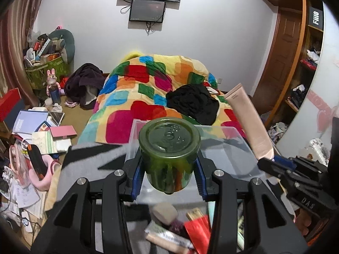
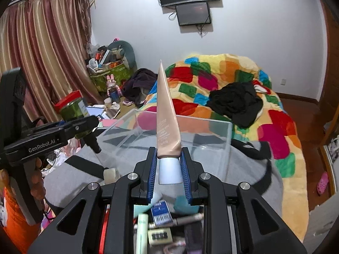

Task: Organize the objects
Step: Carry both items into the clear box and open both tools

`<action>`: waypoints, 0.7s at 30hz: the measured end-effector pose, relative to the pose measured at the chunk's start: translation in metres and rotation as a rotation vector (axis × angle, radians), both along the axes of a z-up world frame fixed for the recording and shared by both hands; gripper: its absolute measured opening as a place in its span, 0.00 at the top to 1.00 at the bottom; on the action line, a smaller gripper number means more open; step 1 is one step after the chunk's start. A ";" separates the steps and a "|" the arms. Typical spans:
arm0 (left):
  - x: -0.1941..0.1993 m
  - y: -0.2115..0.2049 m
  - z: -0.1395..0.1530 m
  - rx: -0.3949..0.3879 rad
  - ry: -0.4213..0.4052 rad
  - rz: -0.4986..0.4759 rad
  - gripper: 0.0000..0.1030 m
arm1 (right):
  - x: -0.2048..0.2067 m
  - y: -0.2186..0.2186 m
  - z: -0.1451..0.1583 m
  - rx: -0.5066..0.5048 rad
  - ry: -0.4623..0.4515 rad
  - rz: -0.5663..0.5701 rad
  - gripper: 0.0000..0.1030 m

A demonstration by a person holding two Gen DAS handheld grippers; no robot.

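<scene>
My left gripper (image 1: pixel 169 169) is shut on a green glass jar (image 1: pixel 169 150), holding it in the air with its bottom facing the camera, in front of a clear plastic box (image 1: pixel 224 148). The jar also shows at the left of the right wrist view (image 2: pixel 73 114). My right gripper (image 2: pixel 169 167) is shut on a beige cosmetic tube (image 2: pixel 166 118) at its pale cap, with the tube pointing up over the near wall of the clear box (image 2: pixel 190 124). The tube also shows at the right of the left wrist view (image 1: pixel 247 122).
The clear box stands on a grey cloth (image 2: pixel 243 165) on the bed. Several small cosmetics (image 2: pixel 161 222) lie below the grippers. A colourful quilt (image 2: pixel 222 80) with black clothing (image 2: pixel 235 103) lies behind. Cluttered papers and boxes (image 1: pixel 38 131) fill the left.
</scene>
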State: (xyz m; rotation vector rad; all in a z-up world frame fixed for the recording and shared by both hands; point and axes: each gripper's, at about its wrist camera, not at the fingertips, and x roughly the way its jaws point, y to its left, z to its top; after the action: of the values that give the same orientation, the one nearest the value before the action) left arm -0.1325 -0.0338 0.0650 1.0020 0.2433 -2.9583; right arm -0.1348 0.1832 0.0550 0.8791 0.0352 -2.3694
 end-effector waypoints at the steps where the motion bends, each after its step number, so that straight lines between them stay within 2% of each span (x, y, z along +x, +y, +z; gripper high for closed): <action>1: -0.007 0.000 -0.001 -0.008 -0.007 0.003 0.60 | -0.004 -0.003 -0.002 0.003 -0.009 0.006 0.80; 8: -0.045 -0.002 -0.025 -0.044 -0.094 0.014 0.60 | -0.040 -0.016 -0.028 0.033 -0.121 0.045 0.80; 13: -0.063 0.004 -0.048 -0.055 -0.175 -0.023 0.60 | -0.056 -0.020 -0.045 0.062 -0.195 0.063 0.80; 17: -0.067 0.012 -0.058 -0.062 -0.208 -0.056 0.60 | -0.059 -0.023 -0.053 0.111 -0.211 0.062 0.80; 21: -0.066 0.016 -0.062 -0.031 -0.224 -0.089 0.59 | -0.058 -0.025 -0.056 0.131 -0.212 0.055 0.80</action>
State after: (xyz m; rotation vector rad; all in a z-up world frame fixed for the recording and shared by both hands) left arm -0.1988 -0.0178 0.0027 1.3596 0.1529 -2.8813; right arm -0.1930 0.1583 -0.0006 1.1726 0.1292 -2.2315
